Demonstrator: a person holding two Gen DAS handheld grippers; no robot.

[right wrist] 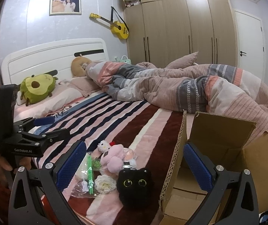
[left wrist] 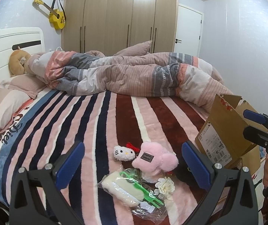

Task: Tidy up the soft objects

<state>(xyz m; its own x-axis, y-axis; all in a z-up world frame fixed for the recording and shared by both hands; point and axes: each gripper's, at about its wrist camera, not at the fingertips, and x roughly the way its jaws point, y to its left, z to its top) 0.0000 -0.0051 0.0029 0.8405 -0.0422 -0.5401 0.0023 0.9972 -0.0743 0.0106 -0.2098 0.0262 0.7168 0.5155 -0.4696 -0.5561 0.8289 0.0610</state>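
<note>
Left gripper [left wrist: 132, 166] released over pink plush [left wrist: 155, 159], right gripper [right wrist: 135, 166] released — empty — near black cat plush [right wrist: 134, 184], cardboard box [right wrist: 227, 150] right

The left gripper [right wrist: 45, 125] carries "GenRobot.AI" in white on its black body. The striped blanket [left wrist: 62, 123] shows dark script reading roughly "Quiet". The cardboard box [left wrist: 226, 129] bears a white shipping label with barcodes, its print too small to read

pink plush [left wrist: 155, 159] | Kitty plush [left wrist: 123, 152] touching | black cat plush [right wrist: 134, 184] nr open box [right wrist: 227, 150]
</note>
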